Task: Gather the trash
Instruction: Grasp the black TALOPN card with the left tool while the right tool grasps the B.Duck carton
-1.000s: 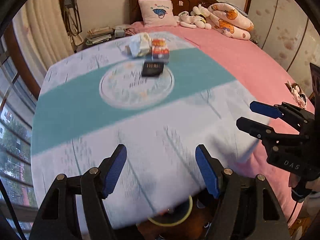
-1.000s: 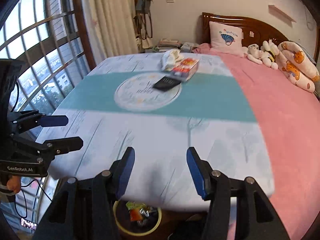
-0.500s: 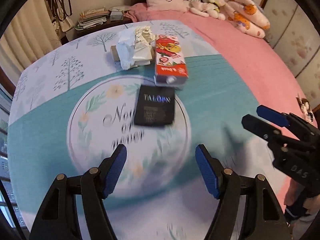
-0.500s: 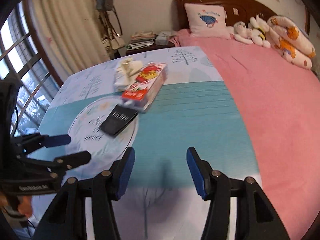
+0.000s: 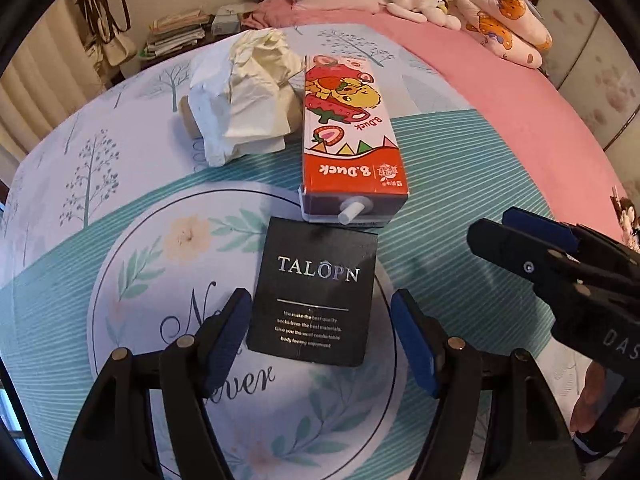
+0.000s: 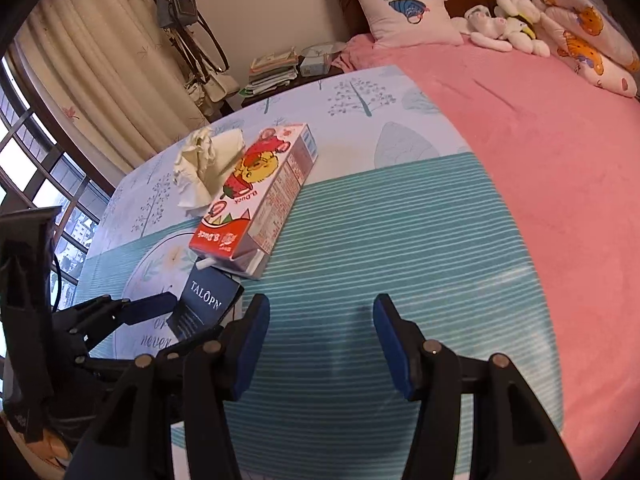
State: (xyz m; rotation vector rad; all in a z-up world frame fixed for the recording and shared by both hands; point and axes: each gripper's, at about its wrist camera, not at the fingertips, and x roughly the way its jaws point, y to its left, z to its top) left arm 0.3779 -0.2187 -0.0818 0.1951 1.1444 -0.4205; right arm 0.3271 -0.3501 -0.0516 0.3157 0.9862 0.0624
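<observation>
Three pieces of trash lie on the patterned cloth [image 5: 100,184] on the bed. A black card packet marked TALOPN [image 5: 316,296] lies flat on the round floral print. My left gripper [image 5: 320,332] hangs open just above it, one blue pad either side of its near end, not pressing it. Beyond it lies a red and white B.Duck carton [image 5: 348,140] on its side, its spout toward me, with crumpled white paper [image 5: 244,96] to its left. My right gripper [image 6: 320,320] is open over bare teal stripes, right of the packet [image 6: 208,300] and carton [image 6: 256,188].
The pink bedspread [image 6: 540,160] stretches to the right, with a pillow [image 6: 404,12] and plush toys [image 6: 508,20] at the wooden headboard. A bedside table with stacked books [image 6: 272,72] stands behind the cloth. Curtains [image 6: 100,80], hanging bags and a window lie to the left.
Both grippers have moved forward from the foot of the bed and lower over the cloth. The bin below the bed's edge has left view. The left gripper now straddles the black packet.
</observation>
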